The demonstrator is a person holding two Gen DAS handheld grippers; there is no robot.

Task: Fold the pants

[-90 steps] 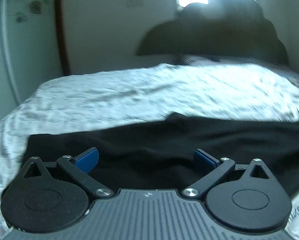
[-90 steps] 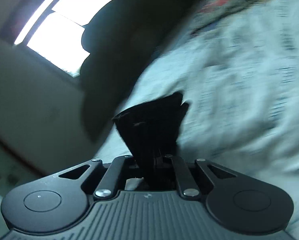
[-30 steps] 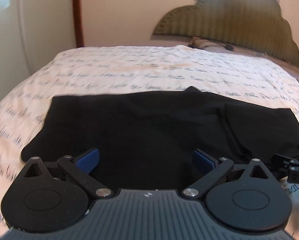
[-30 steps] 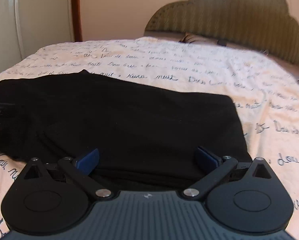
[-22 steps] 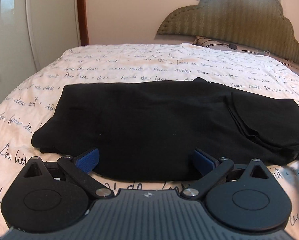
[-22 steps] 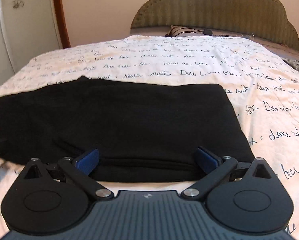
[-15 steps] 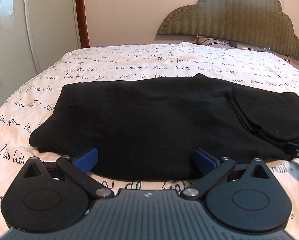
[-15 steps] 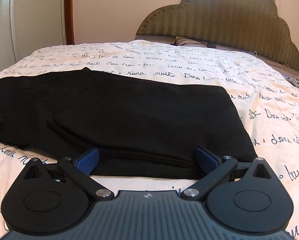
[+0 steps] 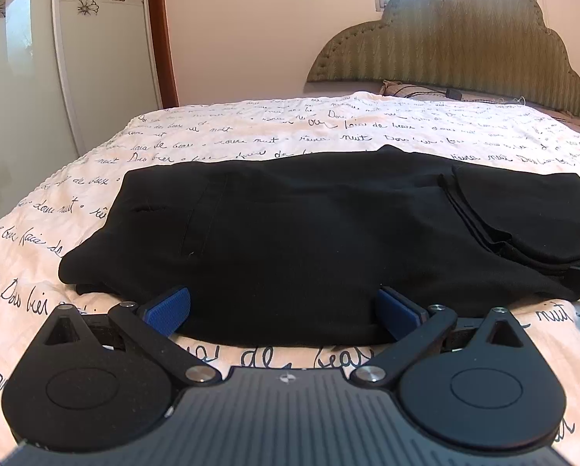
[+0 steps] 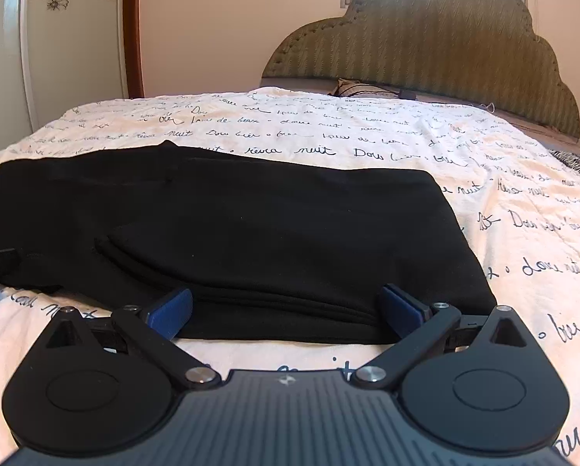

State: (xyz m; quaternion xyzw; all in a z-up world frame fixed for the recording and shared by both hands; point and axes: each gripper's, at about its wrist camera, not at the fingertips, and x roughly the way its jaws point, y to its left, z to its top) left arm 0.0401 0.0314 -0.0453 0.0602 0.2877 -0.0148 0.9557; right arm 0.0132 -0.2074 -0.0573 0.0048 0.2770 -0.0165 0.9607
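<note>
Both jaws spread wide, folded black pants (image 9: 309,233) just ahead, on bedspread (image 9: 251,132)

pants (image 9: 309,233) | black | folded, right end doubled over | flat on bed

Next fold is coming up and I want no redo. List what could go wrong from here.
1. The folded-over layer lies loose on the black pants; a pinch at the near edge may catch only some layers.
2. Both tongs, left and right, are open and close together; they might collide.
3. Dragging could wrinkle the script-print bedspread.
</note>
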